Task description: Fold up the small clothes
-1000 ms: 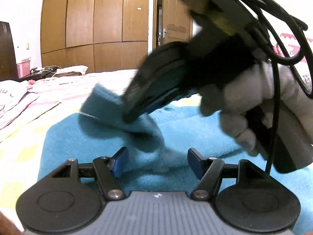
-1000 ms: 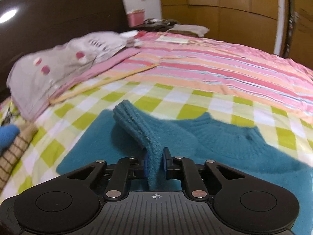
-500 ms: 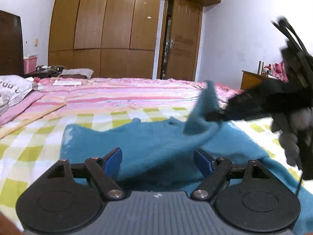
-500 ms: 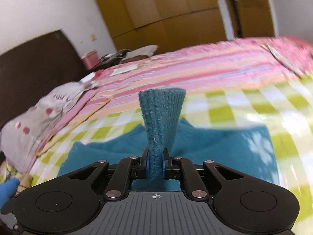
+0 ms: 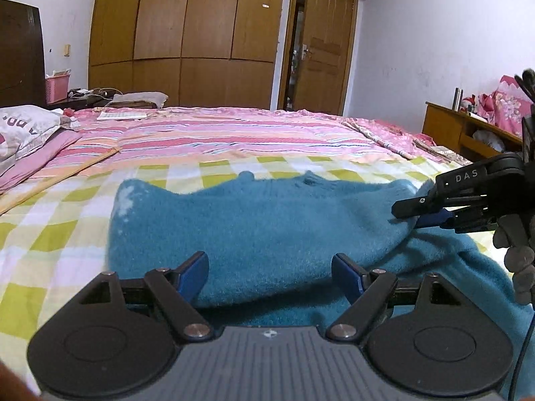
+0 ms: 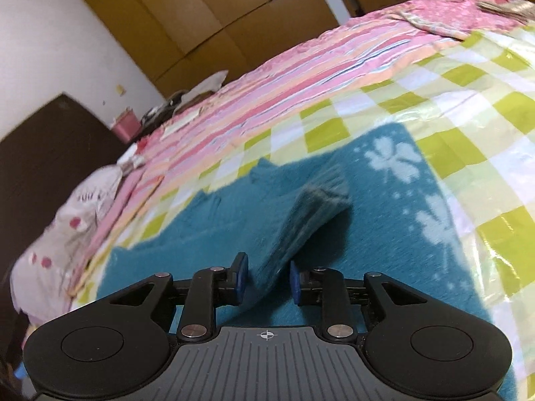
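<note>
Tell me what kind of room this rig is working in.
A home bedroom, most likely: the blue sweater lies on a made bed, with a pillow at its head and a wooden wardrobe on the far wall.

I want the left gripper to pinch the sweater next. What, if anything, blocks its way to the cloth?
Nothing visible does. The left gripper hangs open right over the teal sweater, only fabric between its fingers. The right gripper sits off at the sweater's right edge, jaws just opened, the sleeve between them.

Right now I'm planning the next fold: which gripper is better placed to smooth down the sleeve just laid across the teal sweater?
Probably the right gripper: the sleeve lies between its just-opening jaws.
</note>
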### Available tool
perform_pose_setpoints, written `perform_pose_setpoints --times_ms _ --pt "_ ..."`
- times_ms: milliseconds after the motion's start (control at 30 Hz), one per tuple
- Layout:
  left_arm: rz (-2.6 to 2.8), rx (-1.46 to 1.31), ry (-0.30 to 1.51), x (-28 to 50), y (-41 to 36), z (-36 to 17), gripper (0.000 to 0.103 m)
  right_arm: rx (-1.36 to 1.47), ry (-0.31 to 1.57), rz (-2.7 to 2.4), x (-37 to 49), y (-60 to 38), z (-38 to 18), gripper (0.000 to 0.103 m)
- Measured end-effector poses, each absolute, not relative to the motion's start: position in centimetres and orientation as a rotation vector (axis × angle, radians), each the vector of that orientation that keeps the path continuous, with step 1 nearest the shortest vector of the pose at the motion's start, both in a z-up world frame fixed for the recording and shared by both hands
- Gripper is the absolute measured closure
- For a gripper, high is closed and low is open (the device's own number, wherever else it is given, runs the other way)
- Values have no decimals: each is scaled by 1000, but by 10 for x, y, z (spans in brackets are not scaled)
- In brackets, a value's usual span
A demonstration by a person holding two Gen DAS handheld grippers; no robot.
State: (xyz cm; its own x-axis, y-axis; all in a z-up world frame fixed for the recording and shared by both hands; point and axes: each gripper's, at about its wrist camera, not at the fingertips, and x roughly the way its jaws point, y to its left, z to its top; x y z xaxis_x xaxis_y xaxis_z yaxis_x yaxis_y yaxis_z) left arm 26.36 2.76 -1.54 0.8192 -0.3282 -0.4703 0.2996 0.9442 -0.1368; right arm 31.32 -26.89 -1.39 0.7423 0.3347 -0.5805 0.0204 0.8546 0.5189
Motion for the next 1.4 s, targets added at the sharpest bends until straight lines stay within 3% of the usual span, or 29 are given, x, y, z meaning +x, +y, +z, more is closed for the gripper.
perform_pose_setpoints --times_ms 67,167,433,733,1133,1400 --pt "-336 -73 508 264 30 -13 17 559 709 159 313 -275 -14 77" --pt "-329 -98 502 266 34 -11 17 547 713 111 313 -277 -15 89" --pt "-267 -148 518 275 48 -17 17 471 697 82 309 -270 -18 92" --pt "-215 -108 538 279 46 -19 17 486 715 77 307 -273 -19 84" --pt "-94 -131 536 287 70 -16 17 394 646 32 290 -267 1 82" --pt "-77 -89 568 292 67 -24 17 389 683 -7 292 -277 -6 76"
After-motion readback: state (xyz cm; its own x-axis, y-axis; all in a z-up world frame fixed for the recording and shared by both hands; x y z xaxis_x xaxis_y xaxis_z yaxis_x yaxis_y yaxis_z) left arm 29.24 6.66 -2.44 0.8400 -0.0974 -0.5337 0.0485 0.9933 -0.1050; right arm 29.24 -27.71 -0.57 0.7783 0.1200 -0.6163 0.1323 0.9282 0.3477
